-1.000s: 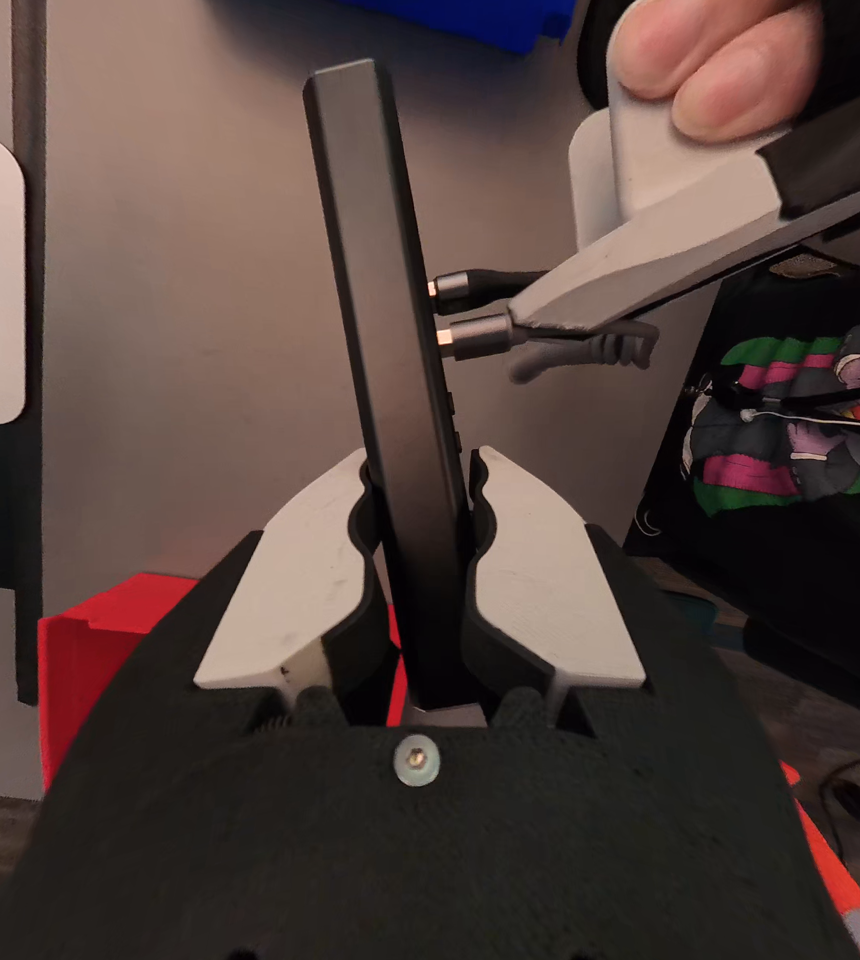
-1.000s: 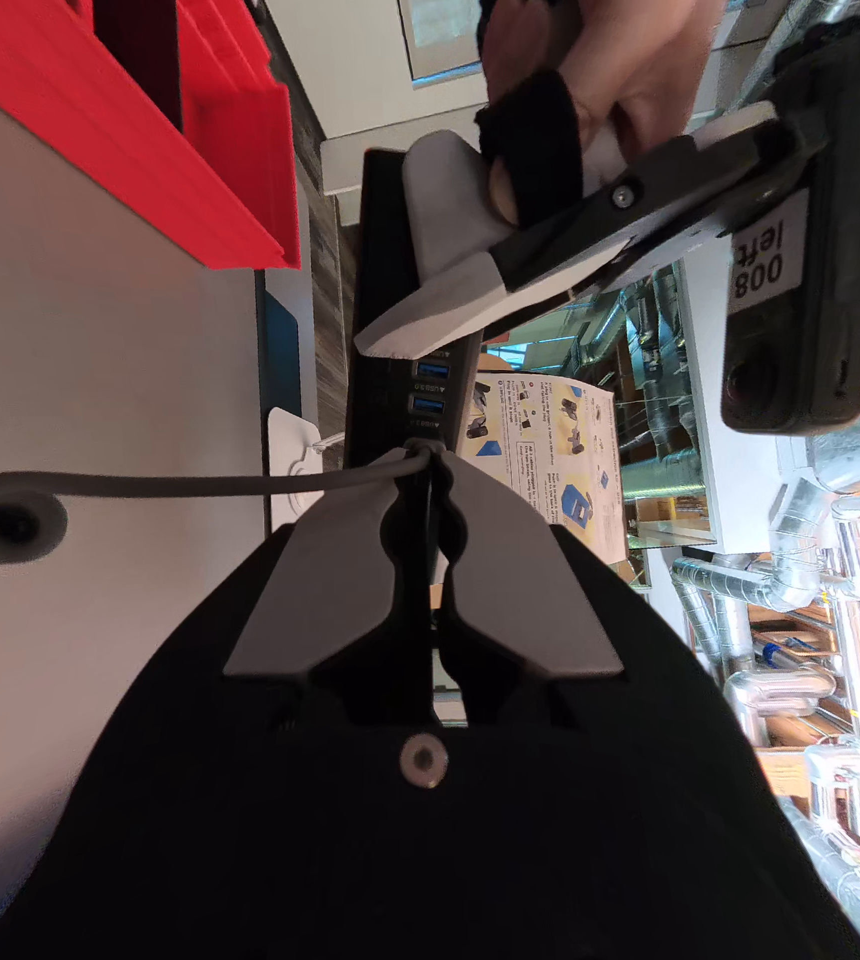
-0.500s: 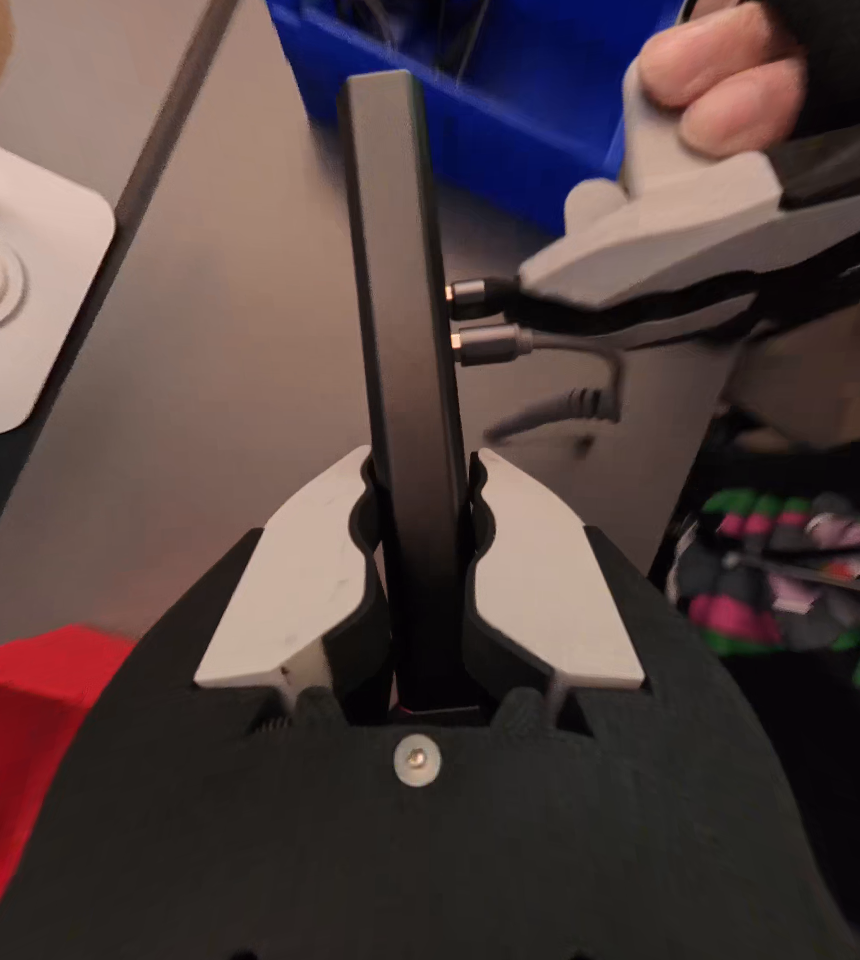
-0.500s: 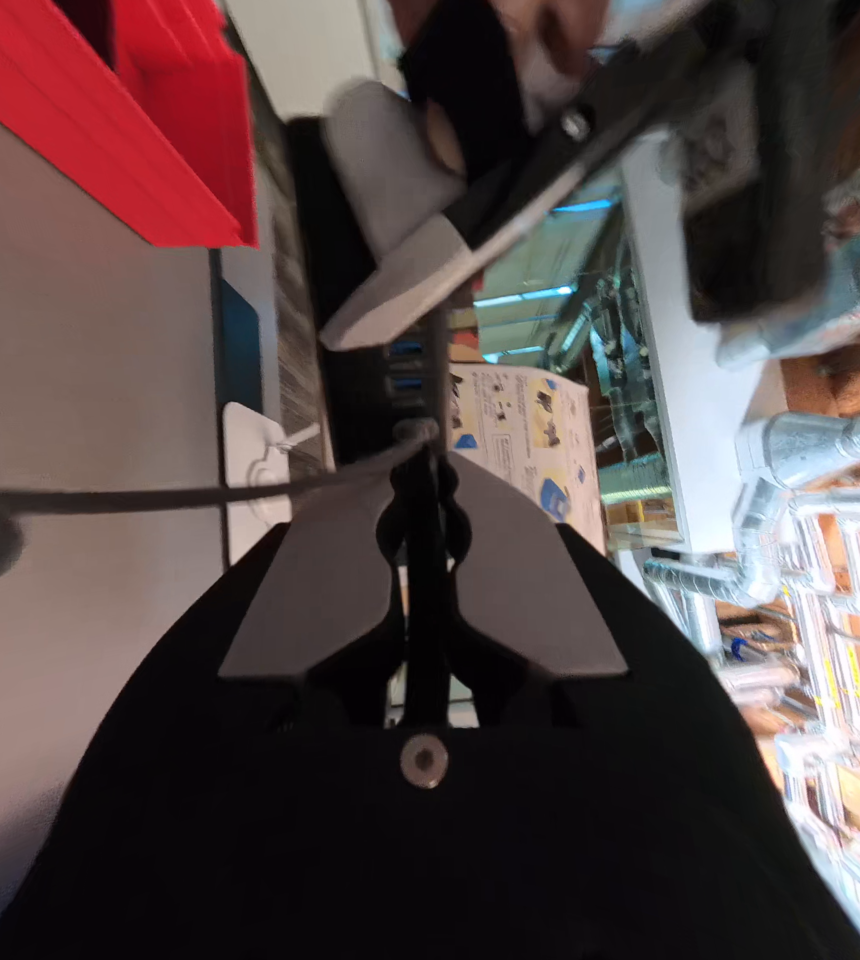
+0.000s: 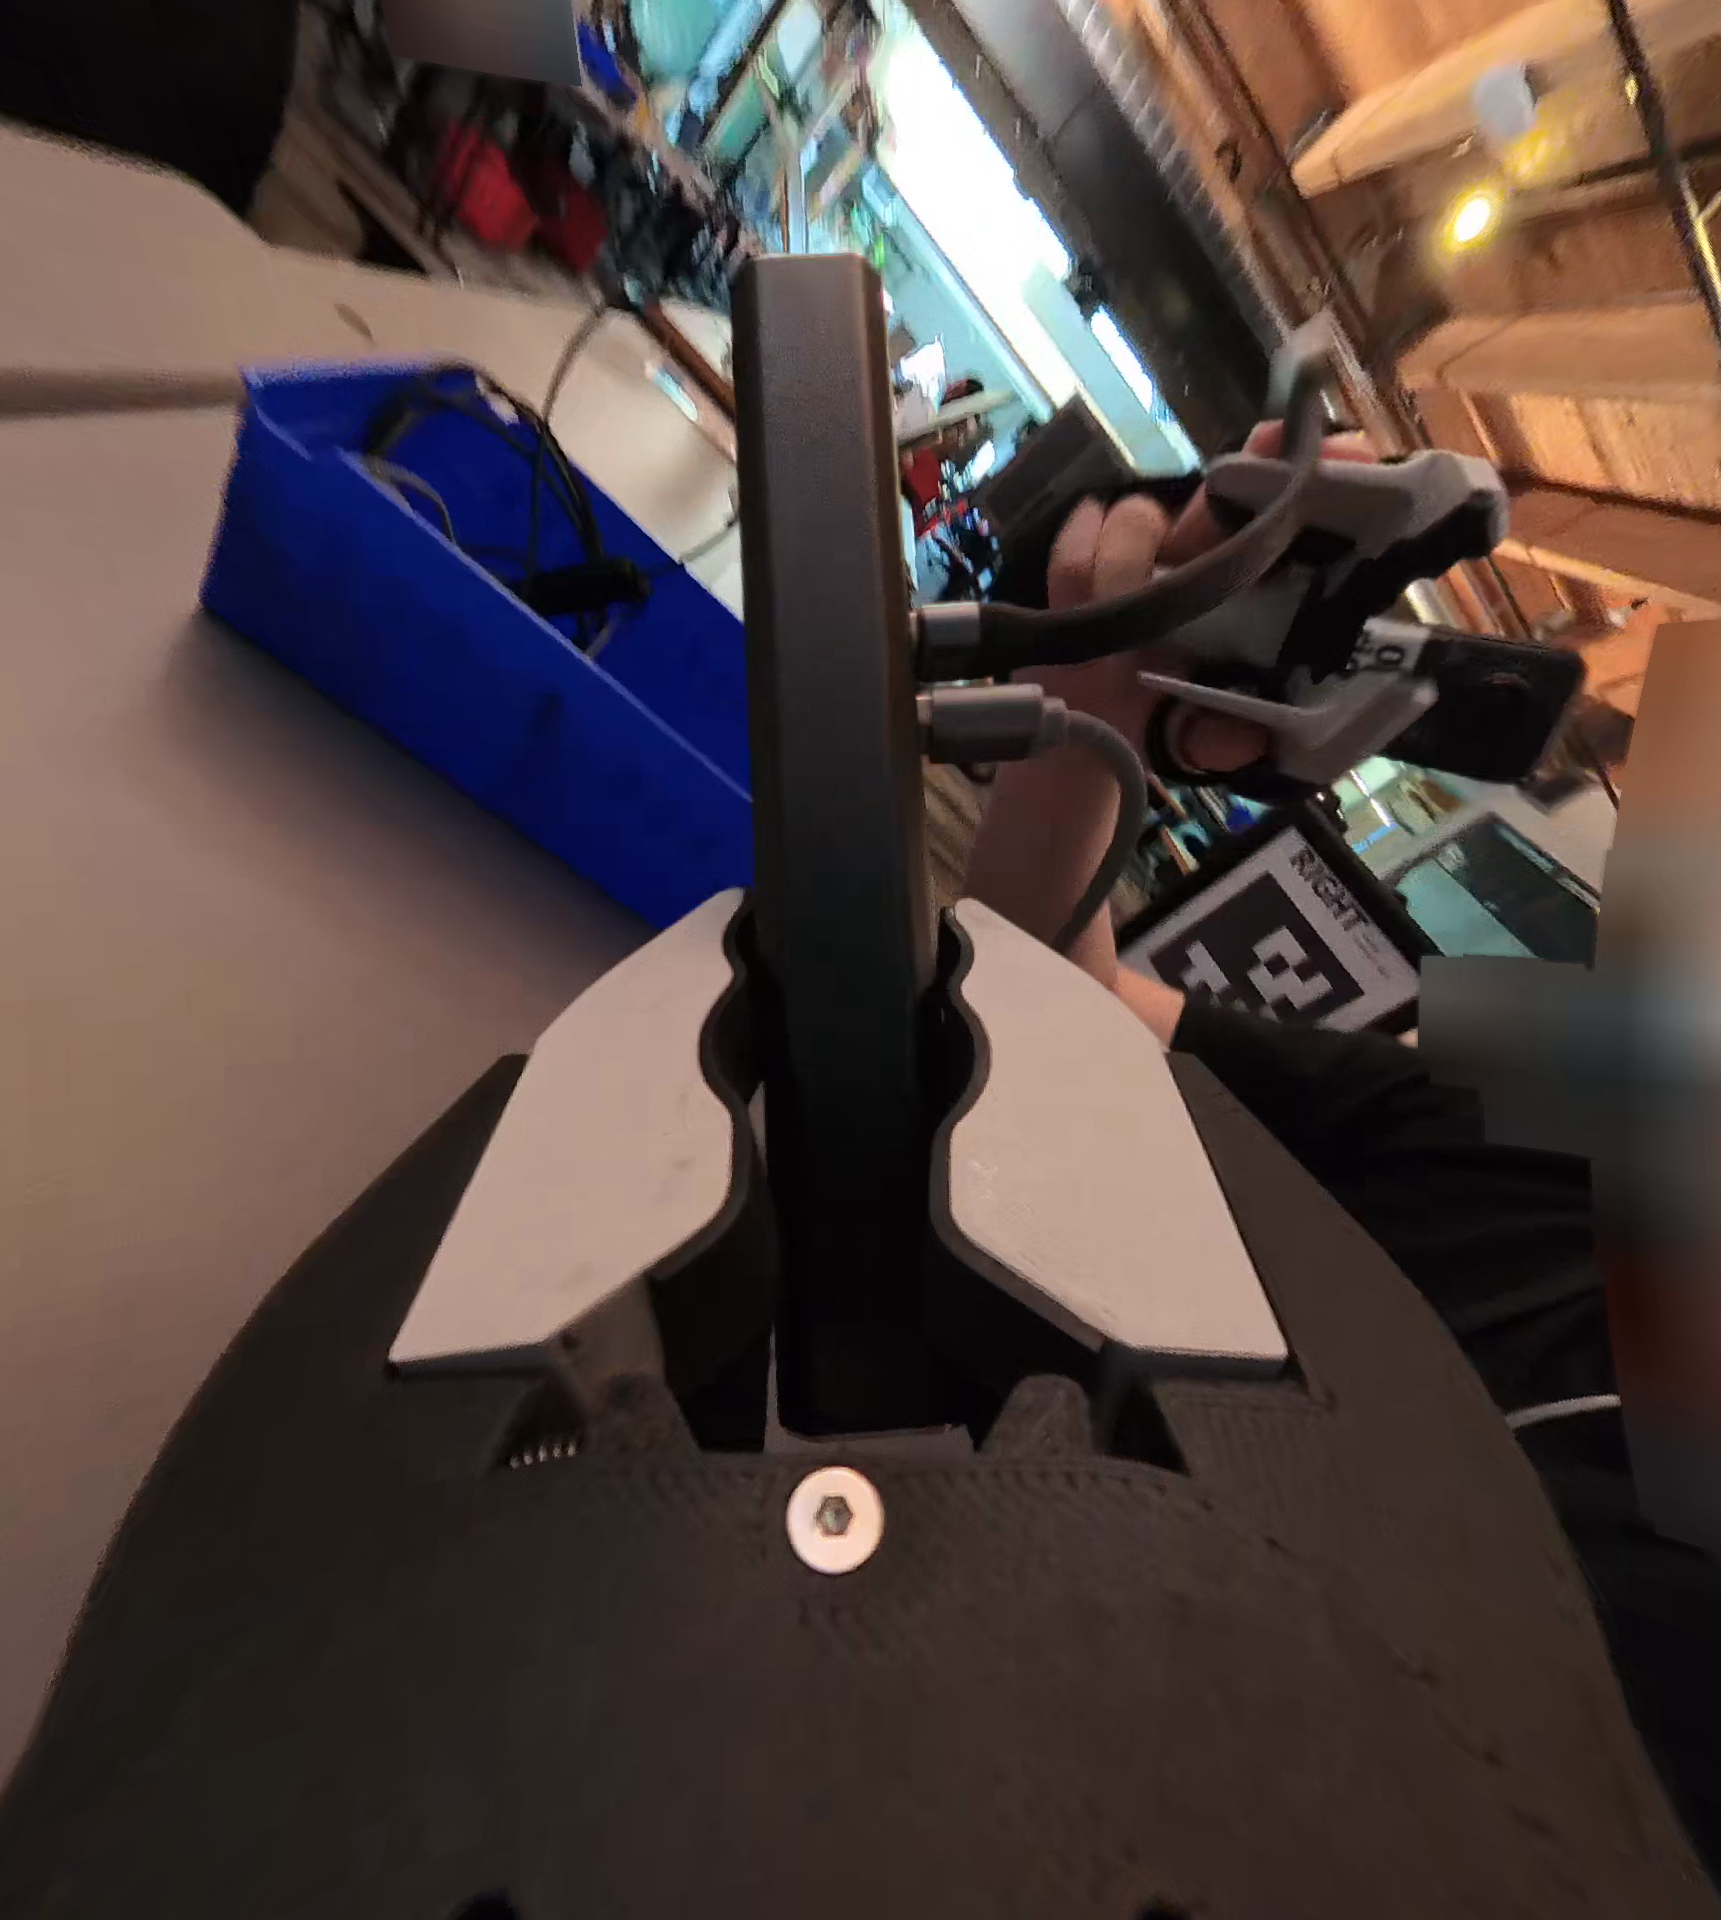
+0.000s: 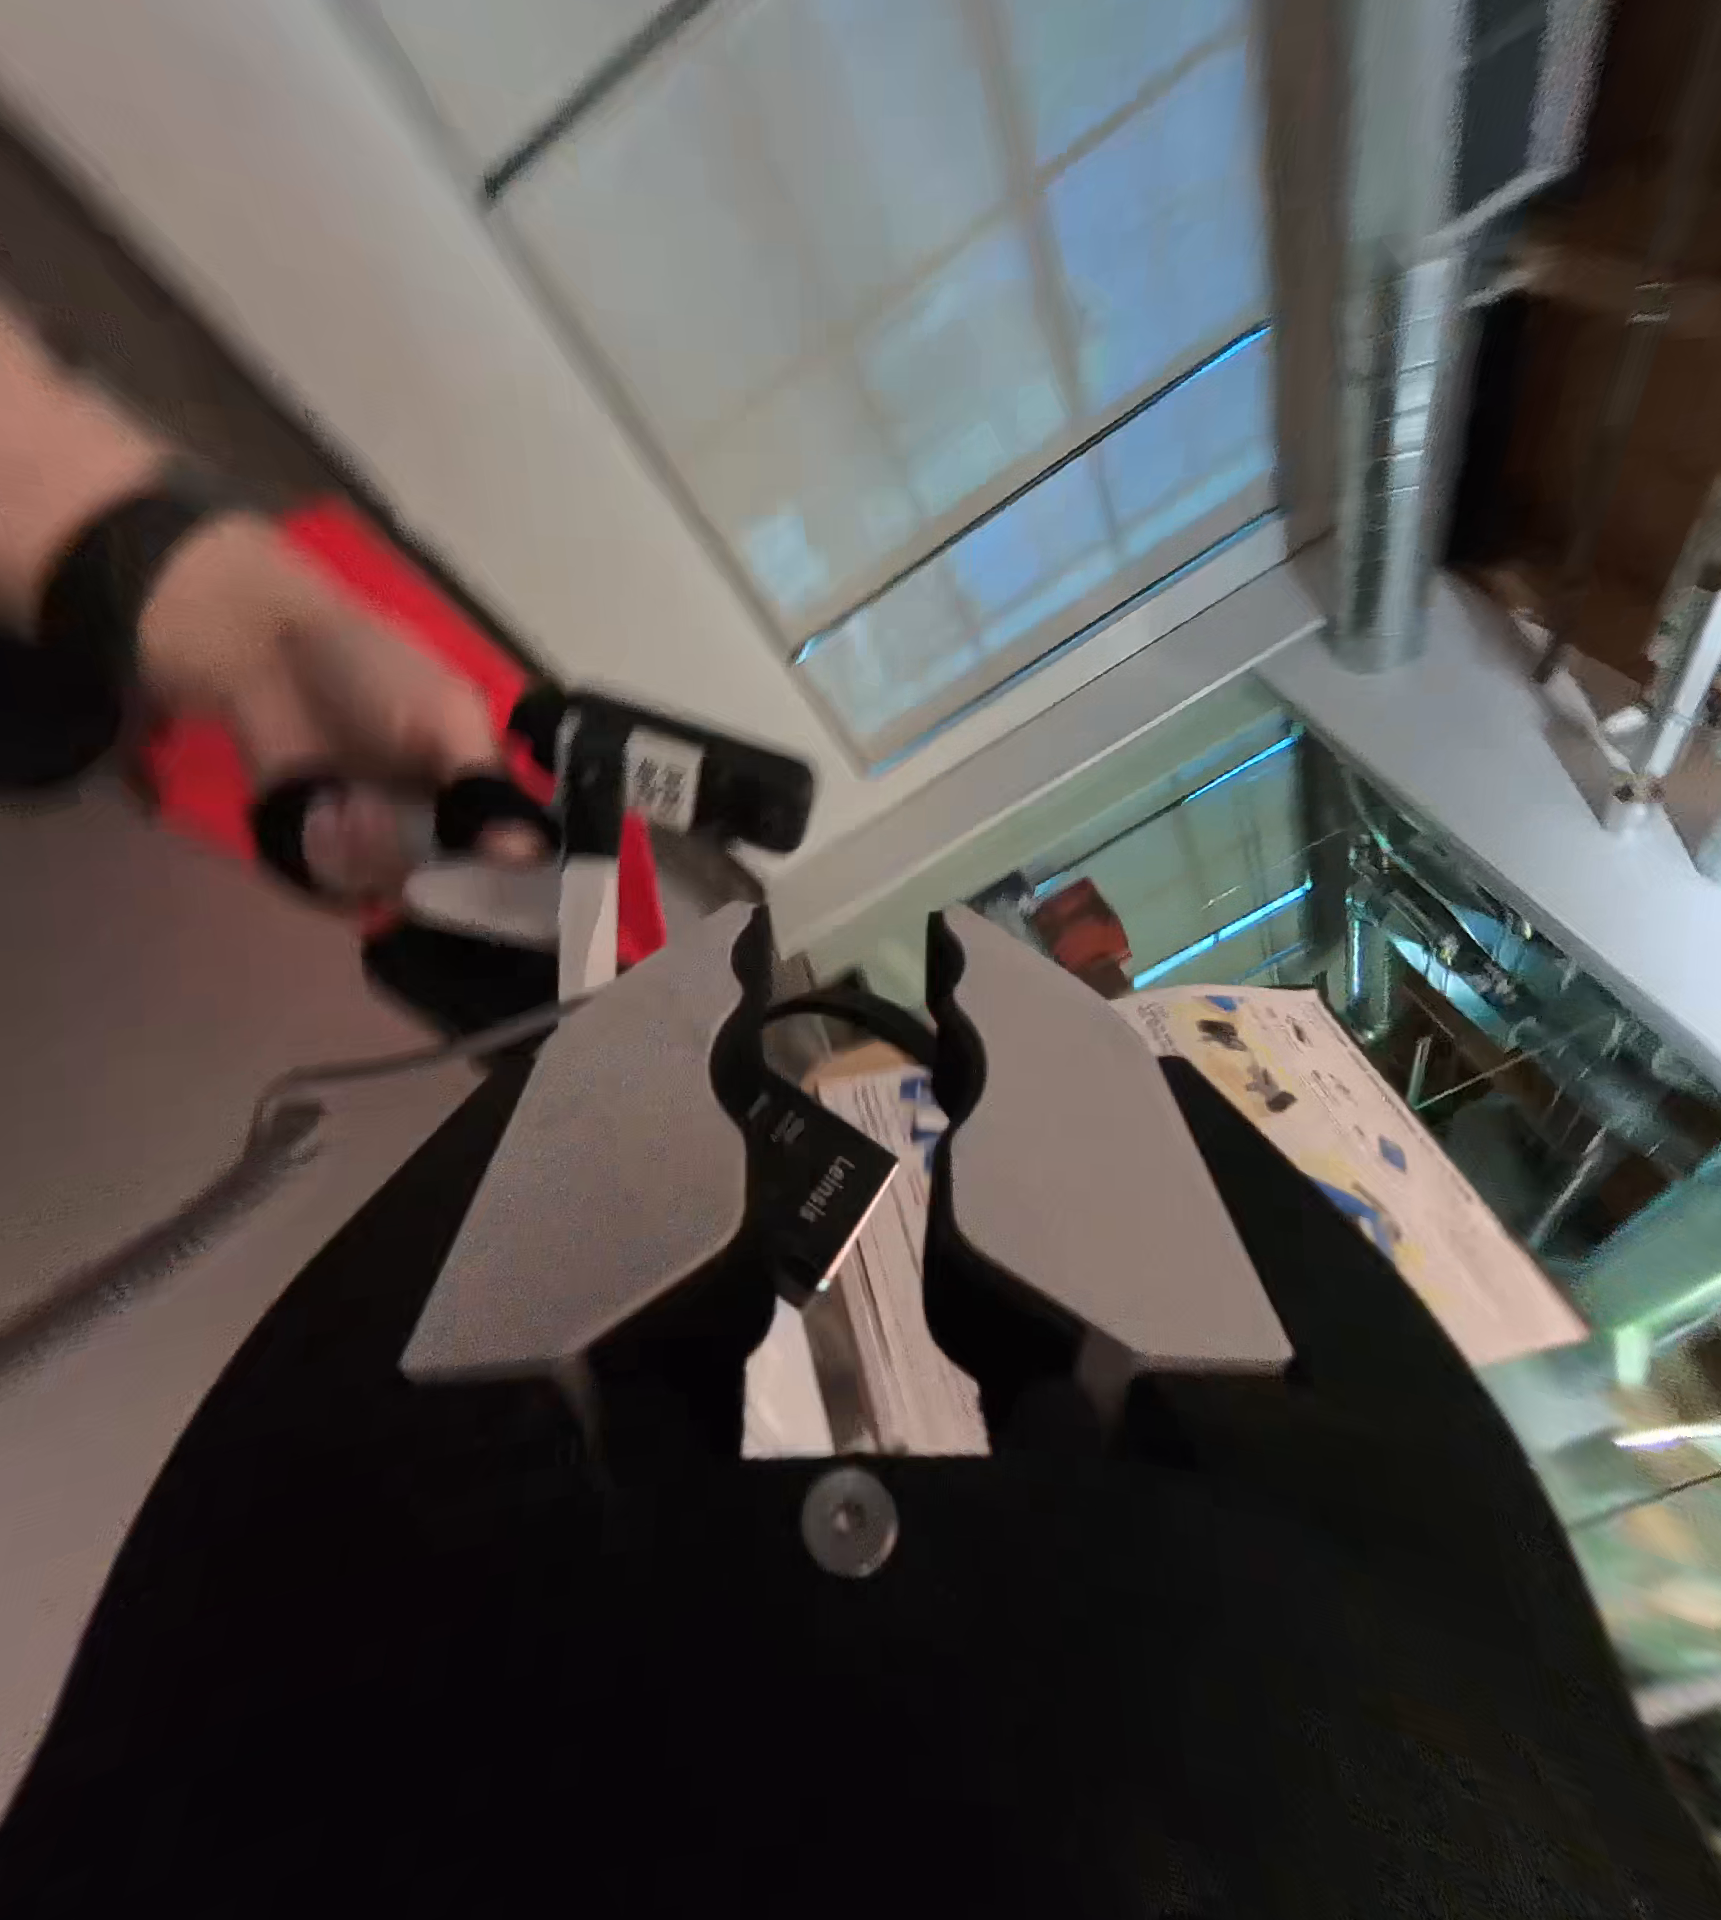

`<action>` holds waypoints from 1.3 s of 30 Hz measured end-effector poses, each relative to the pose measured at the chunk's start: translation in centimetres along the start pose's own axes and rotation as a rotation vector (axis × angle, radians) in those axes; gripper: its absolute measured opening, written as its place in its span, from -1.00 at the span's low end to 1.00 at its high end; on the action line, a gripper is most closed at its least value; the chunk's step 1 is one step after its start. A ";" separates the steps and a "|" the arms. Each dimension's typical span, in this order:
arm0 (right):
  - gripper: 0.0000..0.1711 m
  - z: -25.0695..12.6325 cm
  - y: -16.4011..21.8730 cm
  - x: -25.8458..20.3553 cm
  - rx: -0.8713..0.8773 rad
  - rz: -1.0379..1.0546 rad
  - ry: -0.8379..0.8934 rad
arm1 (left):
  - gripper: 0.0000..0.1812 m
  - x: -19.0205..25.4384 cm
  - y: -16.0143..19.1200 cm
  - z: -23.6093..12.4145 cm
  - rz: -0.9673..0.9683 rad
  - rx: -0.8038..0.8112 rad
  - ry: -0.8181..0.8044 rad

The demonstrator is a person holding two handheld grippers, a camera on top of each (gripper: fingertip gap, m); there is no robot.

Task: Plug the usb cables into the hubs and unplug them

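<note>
Grey tabletop [image 5: 160, 987] is spread beneath both tools. Nearest, the black hub [image 5: 825, 727] is clamped upright between the closed fingers of the left gripper [image 5: 840, 935]. Two USB cables [image 5: 1001, 717] are seated in its right side. The right gripper [image 6: 845, 935] is held open, gripping nothing, though a small black tag seems to hang inside. Farther off, a blue bin [image 5: 482, 665] is seen.

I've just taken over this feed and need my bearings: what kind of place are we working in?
Probably a workshop or lab in an industrial building. A grey table carries a blue bin of cables, exposed metal ducts run overhead past large windows, and wooden shelving stands behind.
</note>
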State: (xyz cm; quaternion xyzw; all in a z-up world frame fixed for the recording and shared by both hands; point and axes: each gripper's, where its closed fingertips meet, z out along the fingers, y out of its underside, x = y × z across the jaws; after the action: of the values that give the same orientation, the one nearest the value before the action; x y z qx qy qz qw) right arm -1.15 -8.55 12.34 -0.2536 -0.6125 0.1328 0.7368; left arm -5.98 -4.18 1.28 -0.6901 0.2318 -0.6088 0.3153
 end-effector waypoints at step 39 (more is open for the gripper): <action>-0.66 8.7 4.3 -1.3 0.005 1.194 -0.545 | -0.65 1.2 -0.5 2.8 0.603 -0.016 -0.073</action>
State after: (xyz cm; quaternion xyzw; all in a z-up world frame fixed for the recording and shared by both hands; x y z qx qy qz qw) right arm -9.33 -3.81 10.05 -0.5055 -0.5309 0.5800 0.3552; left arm -3.04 -4.30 2.30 -0.6141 0.4196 -0.4606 0.4845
